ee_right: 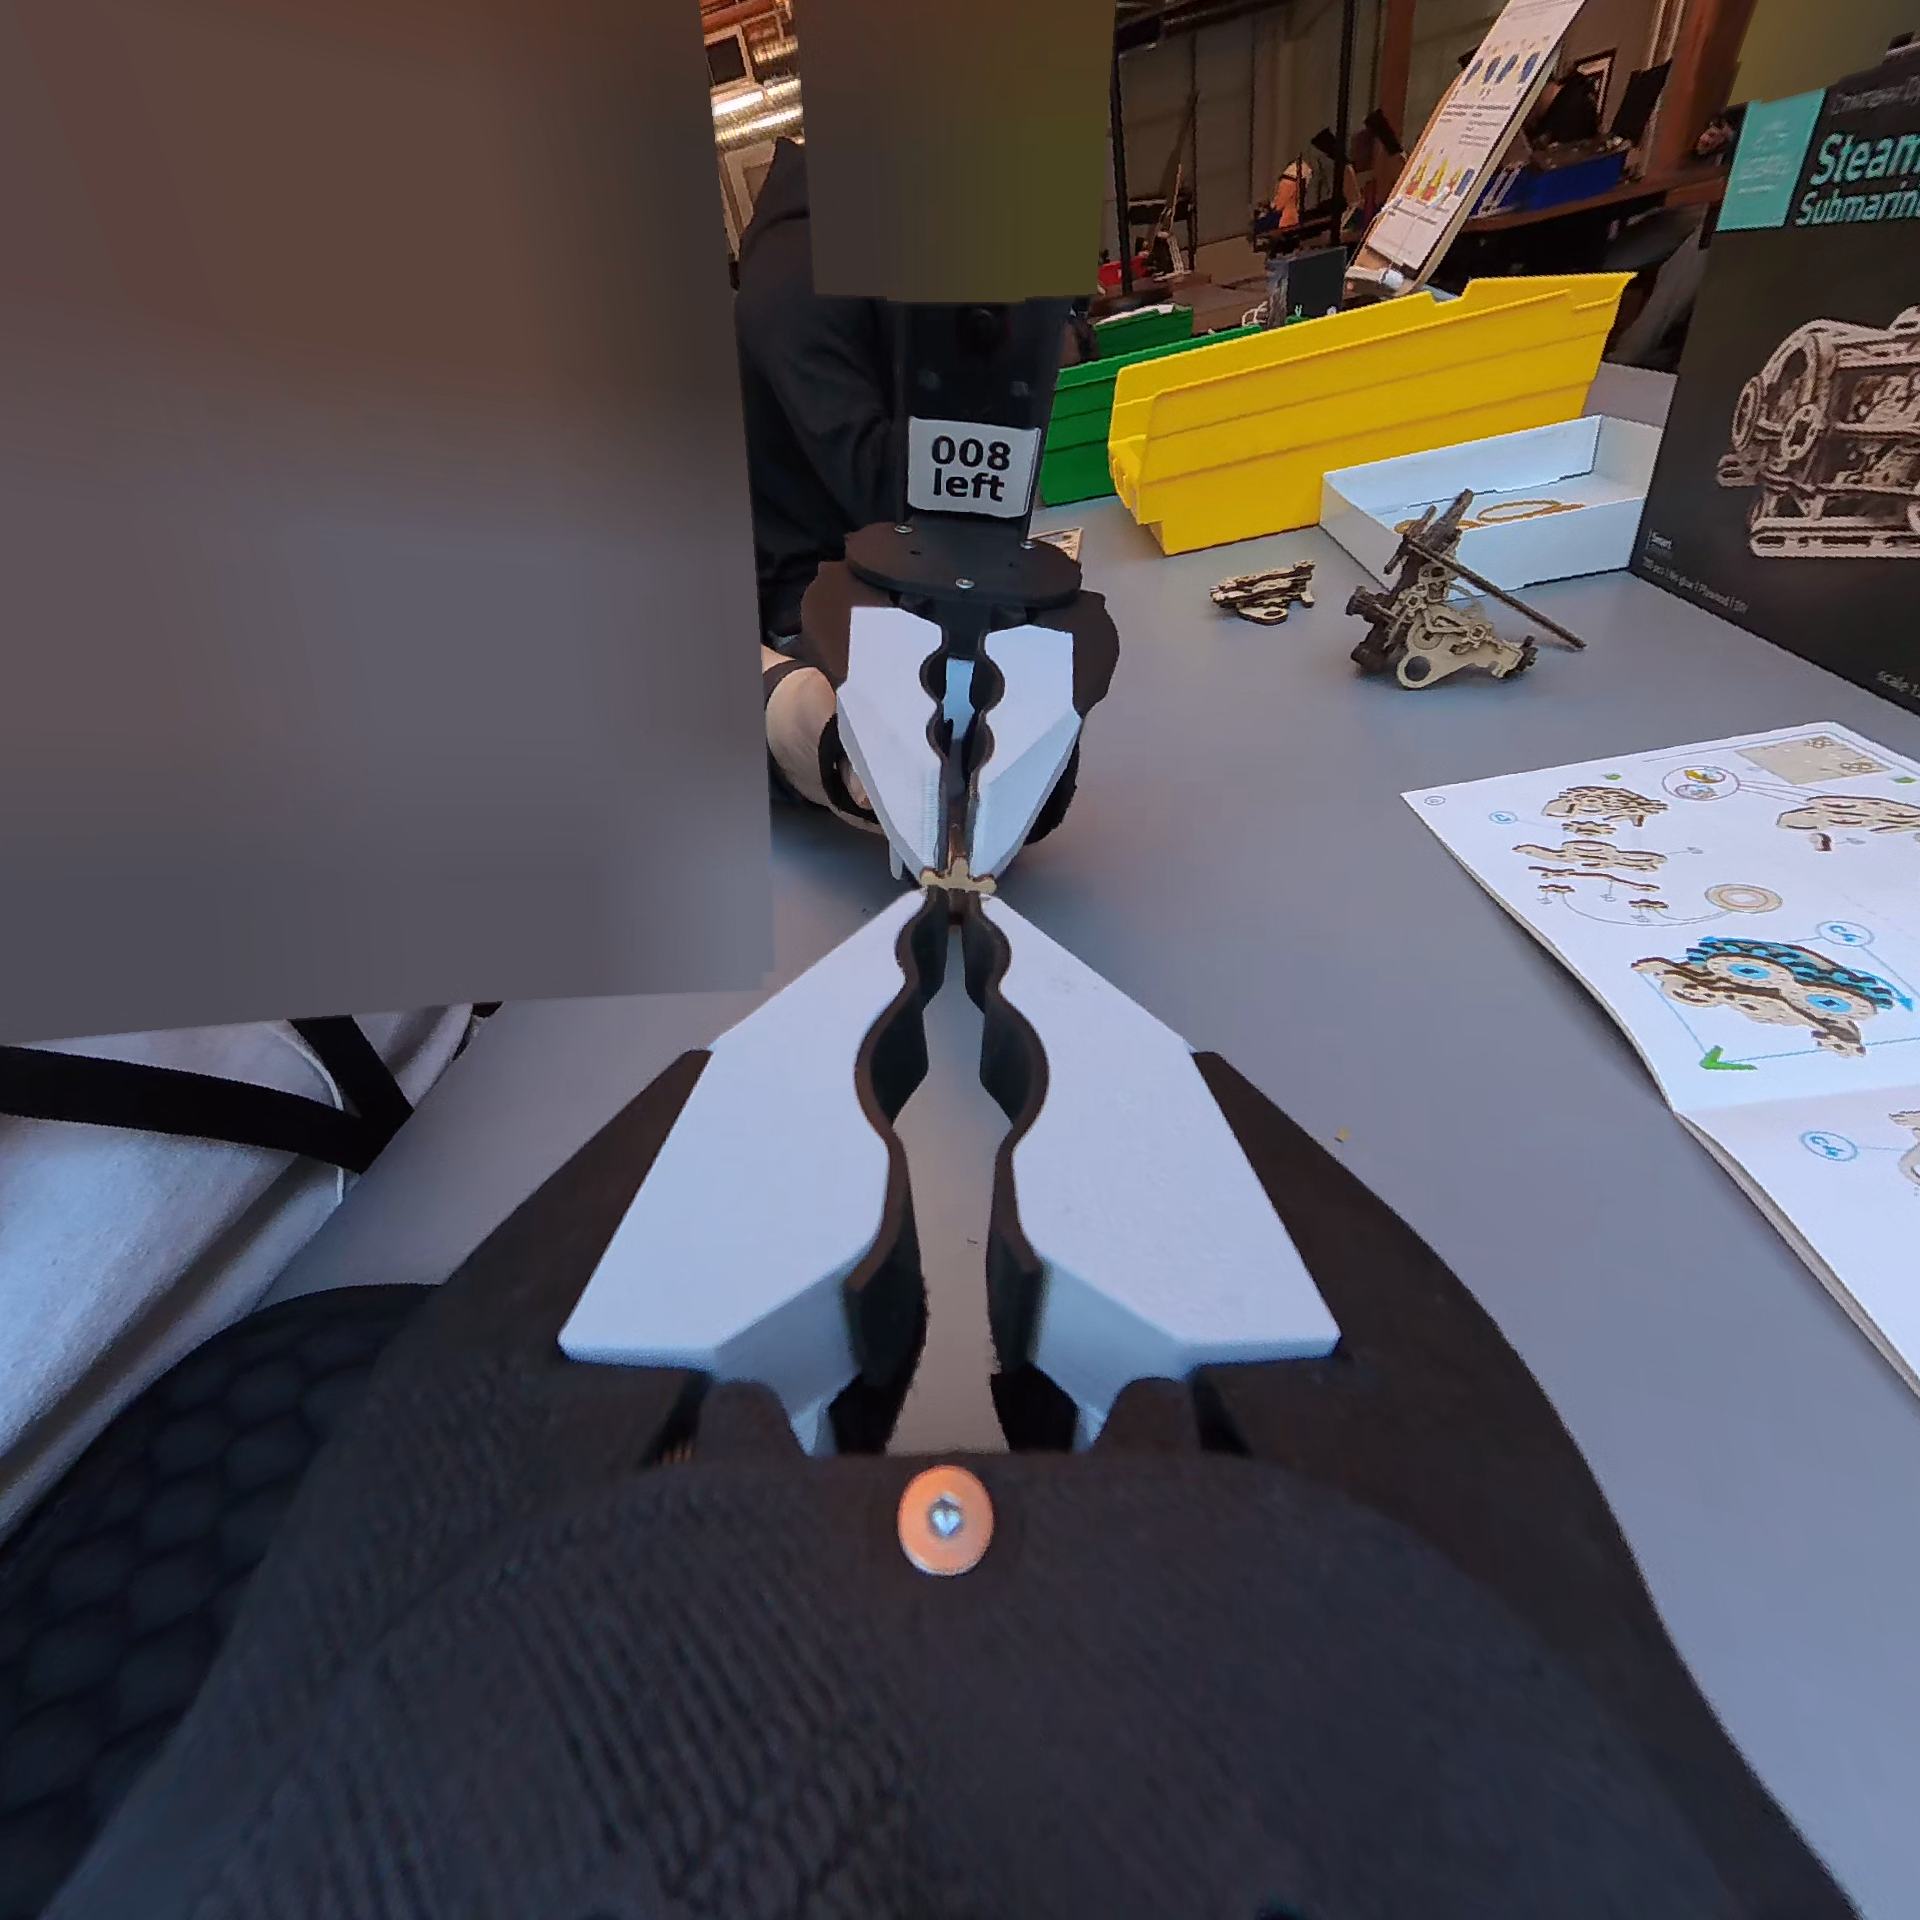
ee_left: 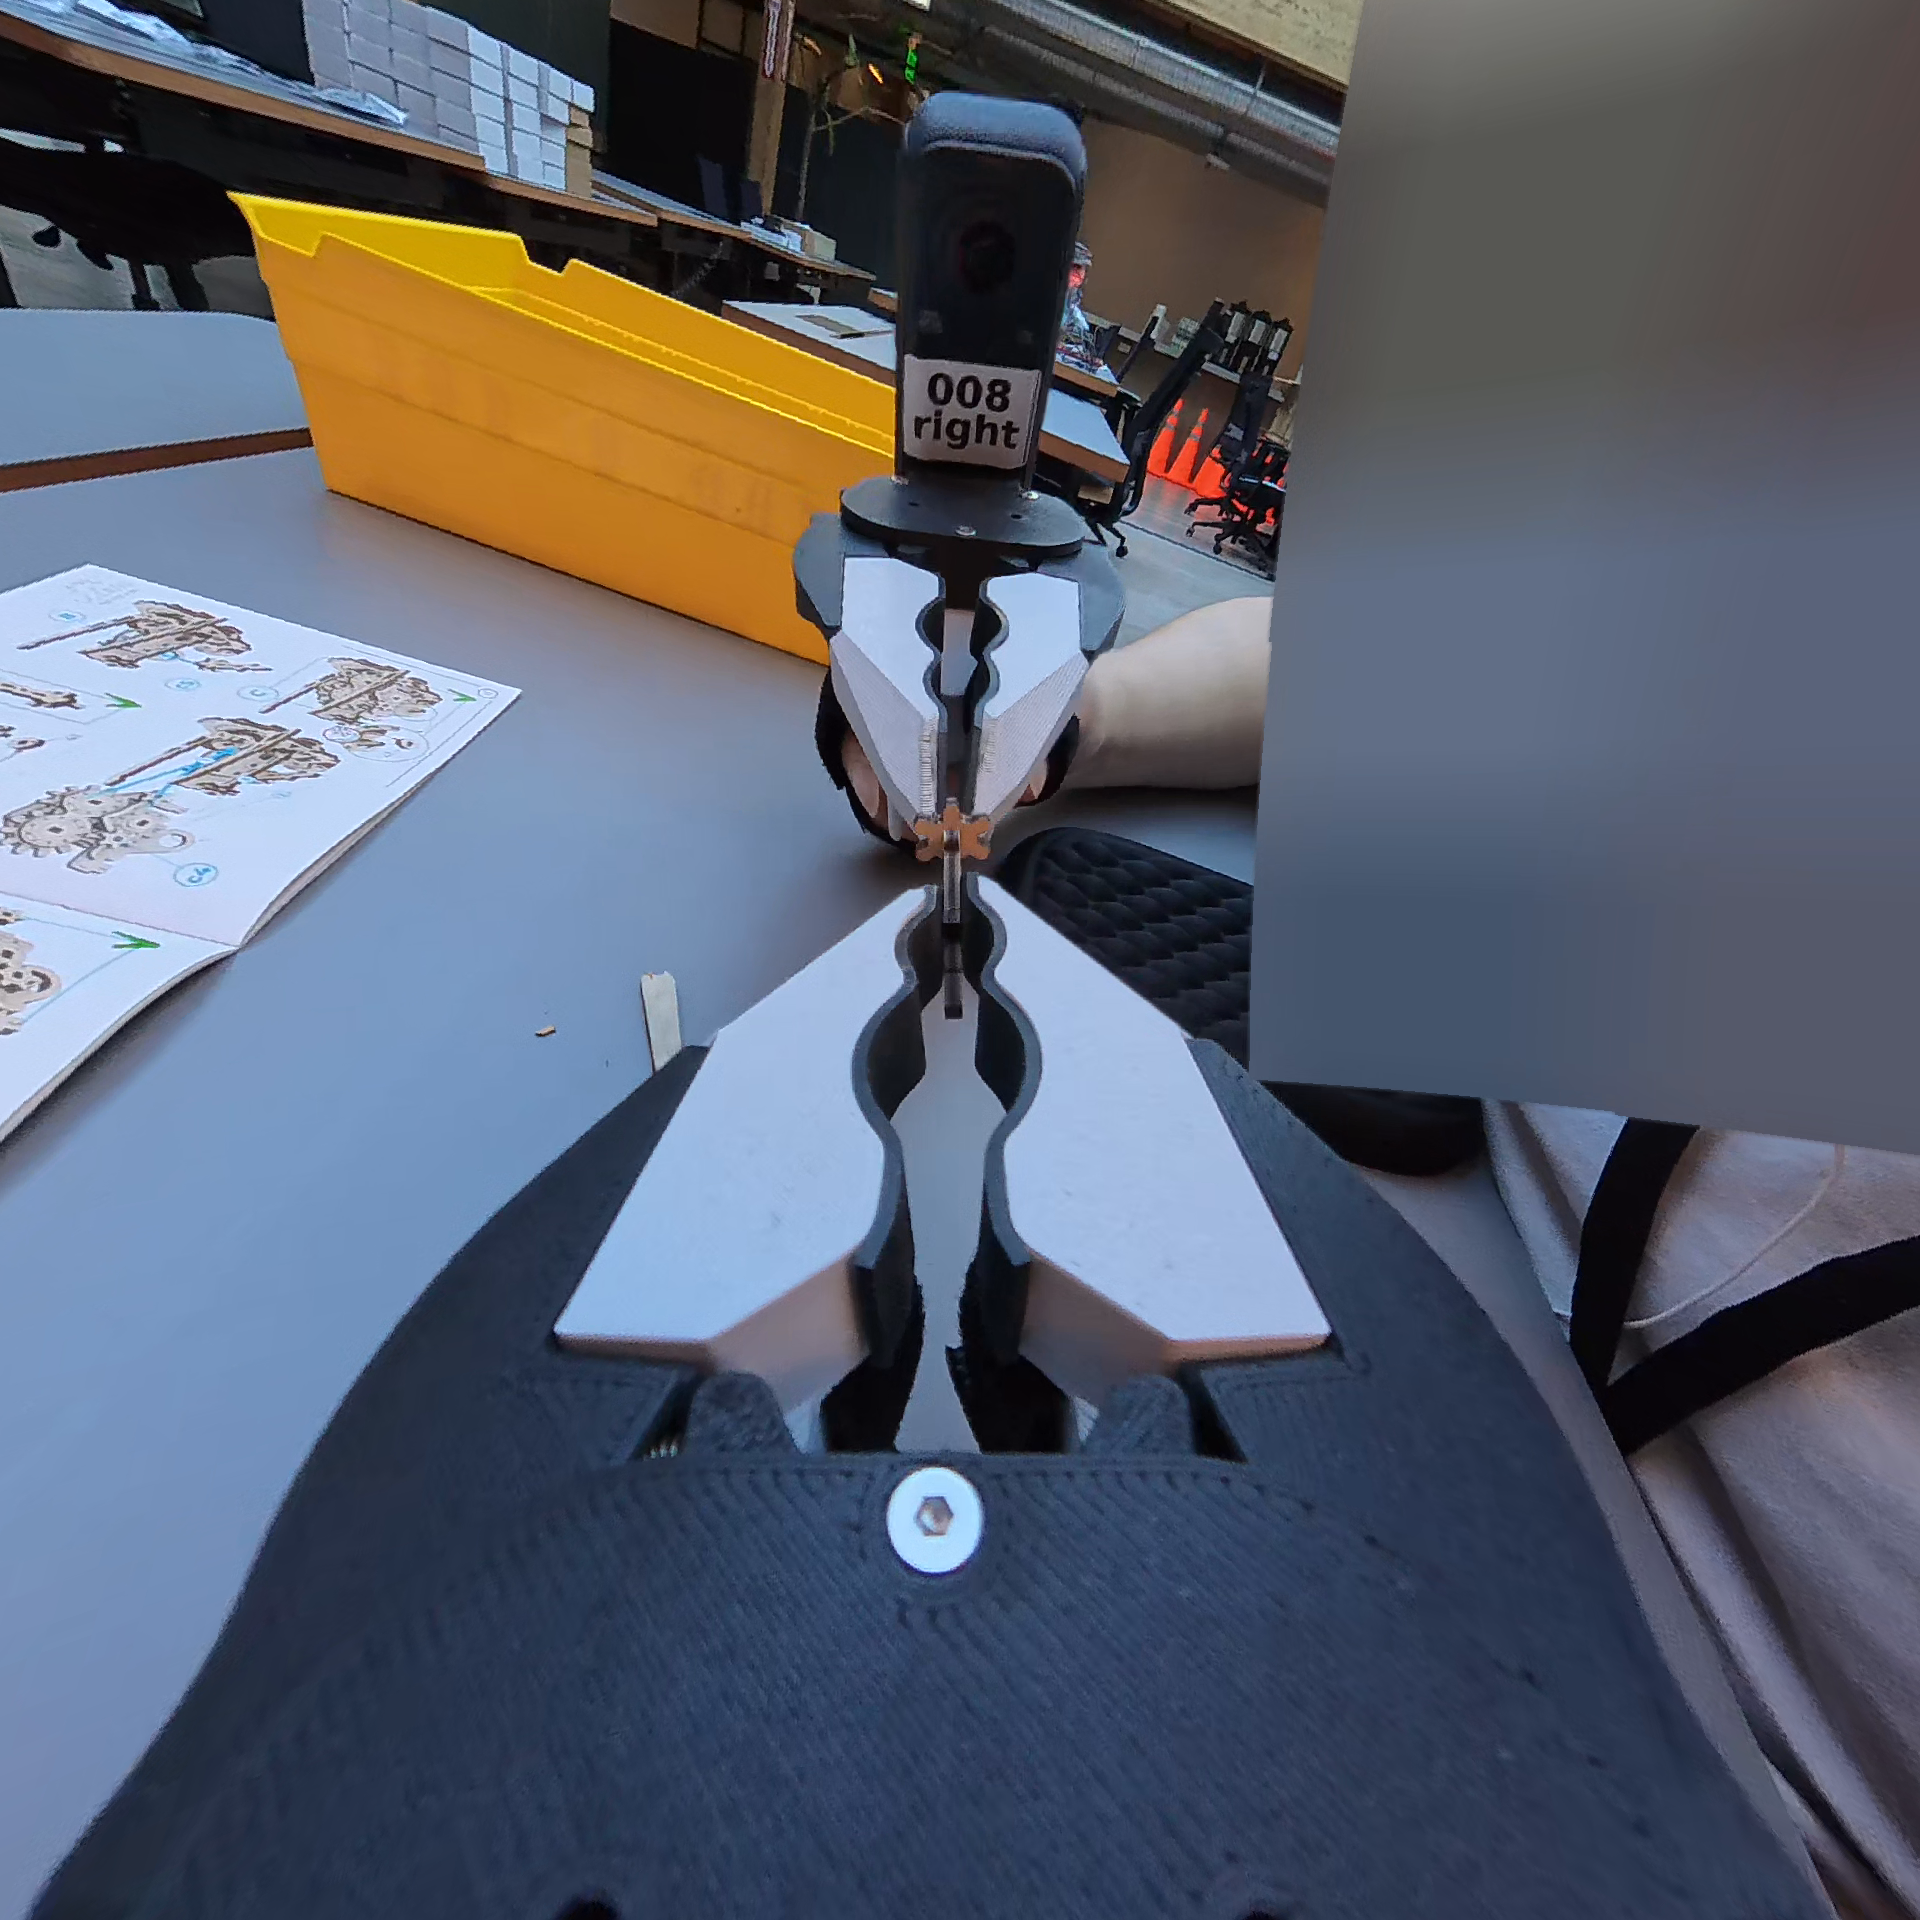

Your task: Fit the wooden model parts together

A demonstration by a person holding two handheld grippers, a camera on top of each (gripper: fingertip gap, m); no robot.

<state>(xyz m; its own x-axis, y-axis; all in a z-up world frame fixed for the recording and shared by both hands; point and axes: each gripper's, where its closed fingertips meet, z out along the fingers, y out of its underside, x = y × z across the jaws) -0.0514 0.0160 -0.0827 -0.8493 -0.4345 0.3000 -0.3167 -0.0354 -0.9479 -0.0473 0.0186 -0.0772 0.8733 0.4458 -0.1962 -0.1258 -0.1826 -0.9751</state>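
We find the left gripper (ee_left: 951, 904) clenched on a thin wooden strip (ee_left: 952, 883) and the right gripper (ee_left: 951, 821) clenched on a small cross-shaped piece (ee_left: 952, 831), tip to tip above the desk's (ee_left: 520, 1039) near edge, evidently aligned for mating.

Left tool (ee_left: 952, 902) and right tool (ee_right: 954, 902): black ribbed printed housings, each with two pale grey wedge fingers edged by wavy black pads. One silver hex screw (ee_left: 934, 1520) sits centred behind each tool's fingers. Person wears pale top with black straps.
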